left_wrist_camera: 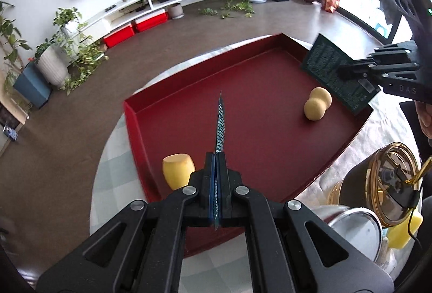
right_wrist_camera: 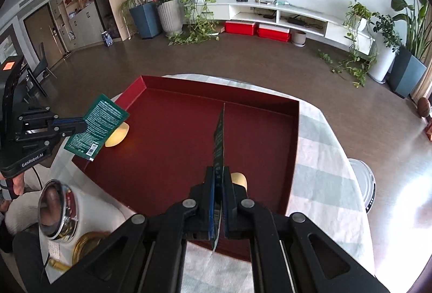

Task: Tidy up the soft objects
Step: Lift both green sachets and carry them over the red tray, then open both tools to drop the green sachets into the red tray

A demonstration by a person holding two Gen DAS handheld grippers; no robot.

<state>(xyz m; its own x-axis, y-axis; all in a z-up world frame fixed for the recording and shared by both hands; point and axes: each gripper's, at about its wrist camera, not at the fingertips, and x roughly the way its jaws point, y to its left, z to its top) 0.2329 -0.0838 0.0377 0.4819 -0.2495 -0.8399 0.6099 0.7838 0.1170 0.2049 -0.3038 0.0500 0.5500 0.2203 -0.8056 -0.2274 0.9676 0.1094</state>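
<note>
My left gripper point(left_wrist_camera: 216, 158) is shut on a flat green packet point(left_wrist_camera: 220, 125), seen edge-on above the dark red tray point(left_wrist_camera: 189, 77); it shows flat in the right wrist view point(right_wrist_camera: 98, 128), held at the tray's left edge. My right gripper point(right_wrist_camera: 219, 171) is shut on a second flat green packet point(right_wrist_camera: 219, 136), edge-on above the tray point(right_wrist_camera: 270, 115); it shows flat in the left wrist view point(left_wrist_camera: 332, 69) over the tray's far right corner. In the tray lie a peanut-shaped yellow sponge point(left_wrist_camera: 317, 103) and a yellow rounded sponge point(left_wrist_camera: 178, 168), also seen in the right wrist view point(right_wrist_camera: 117, 134).
The tray sits on a round table with a pale checked cloth point(right_wrist_camera: 324, 152). A white-and-chrome pot point(right_wrist_camera: 58, 212), a gold-rimmed glass lid point(left_wrist_camera: 394, 185) and a yellow block point(left_wrist_camera: 405, 231) stand at the near side. Plants and a TV bench lie beyond.
</note>
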